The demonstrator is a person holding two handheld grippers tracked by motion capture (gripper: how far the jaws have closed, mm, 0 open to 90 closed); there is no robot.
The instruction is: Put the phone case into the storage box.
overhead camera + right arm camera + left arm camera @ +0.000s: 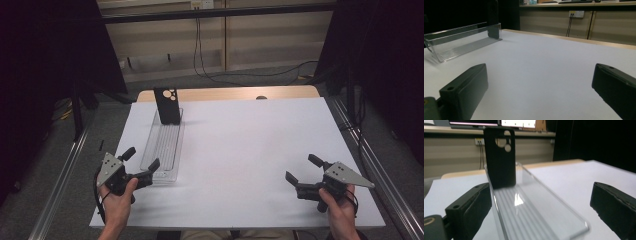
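Observation:
A long clear plastic tray [163, 145] lies on the white table sheet at the left, running away from me. A black phone case [167, 106] with camera cut-outs stands upright at the tray's far end. My left gripper [142, 159] is open at the tray's near end, its jaws either side of the near left corner. In the left gripper view the tray [534, 215] runs forward between the jaws to the case [499, 157]. My right gripper [301, 168] is open over bare sheet at the right front. The right gripper view has the tray [461, 42] far left.
The white sheet [250, 145] covers most of the wooden table, whose far edge [235, 93] shows bare. Metal rails [372, 170] run along both sides. Cables [240, 75] hang at the back wall. Dark curtains flank the table.

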